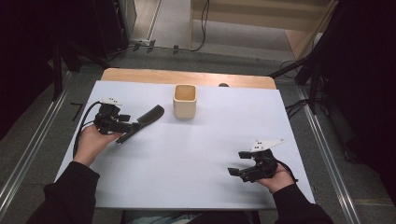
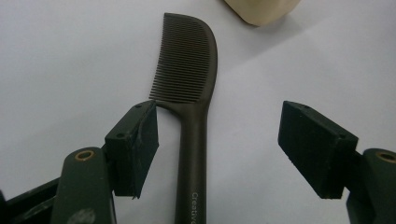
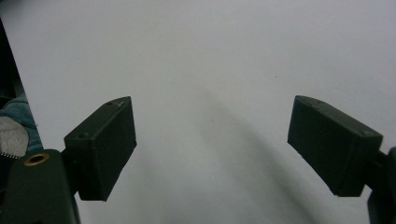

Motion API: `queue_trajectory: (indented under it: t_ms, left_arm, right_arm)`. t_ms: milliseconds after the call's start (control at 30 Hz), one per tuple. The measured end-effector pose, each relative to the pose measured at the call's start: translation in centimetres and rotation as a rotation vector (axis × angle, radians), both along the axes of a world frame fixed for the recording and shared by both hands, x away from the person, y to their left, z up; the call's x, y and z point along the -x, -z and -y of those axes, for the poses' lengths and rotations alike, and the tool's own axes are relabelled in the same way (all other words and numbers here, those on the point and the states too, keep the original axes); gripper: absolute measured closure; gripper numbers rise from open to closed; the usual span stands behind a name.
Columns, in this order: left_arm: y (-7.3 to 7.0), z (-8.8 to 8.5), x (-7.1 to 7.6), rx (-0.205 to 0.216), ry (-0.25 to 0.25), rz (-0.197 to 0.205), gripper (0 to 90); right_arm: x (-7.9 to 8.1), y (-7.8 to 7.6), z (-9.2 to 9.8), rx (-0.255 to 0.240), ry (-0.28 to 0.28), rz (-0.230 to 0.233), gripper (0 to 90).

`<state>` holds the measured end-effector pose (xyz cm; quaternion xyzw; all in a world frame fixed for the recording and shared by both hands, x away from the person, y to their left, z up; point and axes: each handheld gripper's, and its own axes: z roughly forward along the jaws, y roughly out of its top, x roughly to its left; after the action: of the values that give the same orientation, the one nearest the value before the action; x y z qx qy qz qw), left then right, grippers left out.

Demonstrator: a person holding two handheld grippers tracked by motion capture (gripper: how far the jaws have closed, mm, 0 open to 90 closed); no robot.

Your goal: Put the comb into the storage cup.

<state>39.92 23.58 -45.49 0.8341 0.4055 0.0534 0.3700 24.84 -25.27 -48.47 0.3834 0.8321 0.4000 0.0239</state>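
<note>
- 1 dark comb (image 2: 191, 93) lies flat on the tabletop (image 1: 196, 154), at 8 o'clock from the cream cup (image 1: 185, 100).
- It looks light, stiff, smooth plastic; likely slippery.
- Left claw (image 2: 219, 149) stands apart, straddling the handle: the best hold.
- Right claw (image 3: 212, 144) stands apart, idle at 4 o'clock.

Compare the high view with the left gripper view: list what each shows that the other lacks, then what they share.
High view alone: the whole cream cup with its open top, the right gripper open over bare white table, both forearms, the floor around.
Left gripper view alone: the comb's fine teeth and white lettering on its handle, which lies between the left gripper's open jaws.
Shared: the comb, the left gripper, the white surface, part of the cup.
</note>
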Motion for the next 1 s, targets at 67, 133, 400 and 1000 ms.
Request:
queue_trajectory:
  t_ms: [67, 133, 400, 1000]
  left_arm:
    - [0.1, -0.3, 0.1, -0.001, -0.005, 0.003, 29.6]
    - [0.2, -0.5, 0.2, 0.001, -0.01, 0.003, 29.6]
    - [0.7, -0.9, 0.7, -0.012, -0.005, 0.007, 30.5]
    - [2.3, -2.2, 1.7, -0.033, -0.026, -0.019, 30.7]
  right_arm:
    - [0.0, 0.0, -0.1, 0.002, -0.002, -0.003, 13.6]
    - [-0.1, 0.0, -0.1, 0.0, -0.001, -0.004, 13.6]
    - [-0.3, 0.0, -0.3, 0.003, -0.012, 0.0, 13.6]
    - [-0.9, 0.0, -0.9, 0.008, -0.039, 0.003, 13.6]
